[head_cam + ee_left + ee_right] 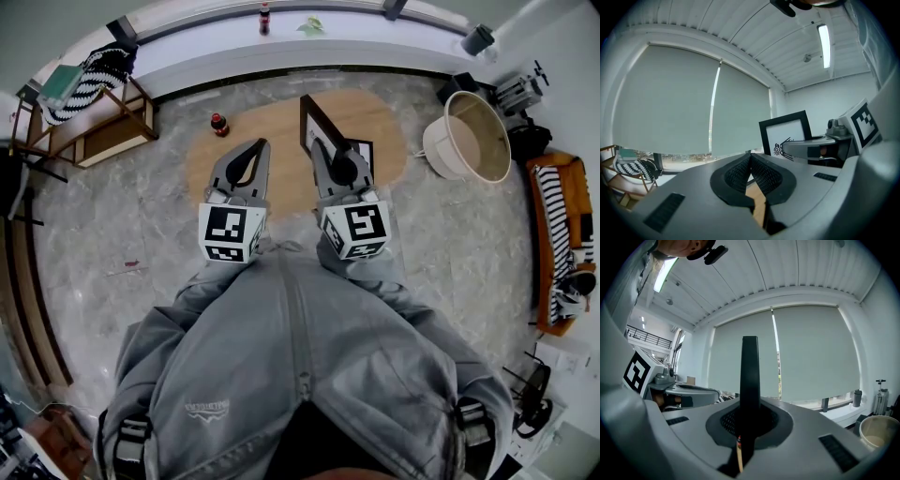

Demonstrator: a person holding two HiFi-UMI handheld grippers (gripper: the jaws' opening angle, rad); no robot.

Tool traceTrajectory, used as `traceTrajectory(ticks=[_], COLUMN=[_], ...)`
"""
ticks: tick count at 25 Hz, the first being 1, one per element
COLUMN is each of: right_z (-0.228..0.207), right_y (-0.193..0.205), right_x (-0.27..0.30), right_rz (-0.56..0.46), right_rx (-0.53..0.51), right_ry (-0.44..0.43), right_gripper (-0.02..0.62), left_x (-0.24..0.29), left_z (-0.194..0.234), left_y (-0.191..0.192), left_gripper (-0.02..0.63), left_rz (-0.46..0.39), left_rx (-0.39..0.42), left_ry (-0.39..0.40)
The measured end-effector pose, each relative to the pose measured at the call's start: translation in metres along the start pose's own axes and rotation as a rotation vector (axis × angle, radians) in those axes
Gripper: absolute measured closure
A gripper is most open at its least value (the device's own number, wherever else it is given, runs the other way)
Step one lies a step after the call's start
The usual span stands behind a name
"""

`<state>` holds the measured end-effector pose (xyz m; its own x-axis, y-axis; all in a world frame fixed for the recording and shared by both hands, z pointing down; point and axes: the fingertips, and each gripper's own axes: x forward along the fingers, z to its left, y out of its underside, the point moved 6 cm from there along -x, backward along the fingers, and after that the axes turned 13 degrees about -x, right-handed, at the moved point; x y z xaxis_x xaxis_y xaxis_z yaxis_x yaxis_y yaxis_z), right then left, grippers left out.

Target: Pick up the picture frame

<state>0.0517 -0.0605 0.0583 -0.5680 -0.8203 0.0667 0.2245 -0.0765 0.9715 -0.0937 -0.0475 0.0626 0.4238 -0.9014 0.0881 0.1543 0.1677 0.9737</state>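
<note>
While the right gripper (336, 161) pinches the picture frame (315, 120) by its edge, the frame hangs upright.
Left gripper (247, 157) pressed together, empty — just beside it, both above the tan rug (274, 118).

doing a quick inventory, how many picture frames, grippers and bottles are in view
picture frame: 1, clamped in the right gripper
grippers: 2, the left gripper shut and empty
bottles: 2
total: 5
</note>
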Motion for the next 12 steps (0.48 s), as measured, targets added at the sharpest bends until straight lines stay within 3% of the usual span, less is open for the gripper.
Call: traceTrajectory(ticks=[12], right_z=[0.005], right_y=[0.011], right_x=[0.009], right_rz=[0.014], right_rx=[0.028], right_ry=[0.002], right_gripper=[0.557], left_x=[0.004], left_z=[0.012], left_y=[0.009], left_gripper=[0.588], left_rz=[0.014], left_rx=[-0.017], left_ry=[0.016])
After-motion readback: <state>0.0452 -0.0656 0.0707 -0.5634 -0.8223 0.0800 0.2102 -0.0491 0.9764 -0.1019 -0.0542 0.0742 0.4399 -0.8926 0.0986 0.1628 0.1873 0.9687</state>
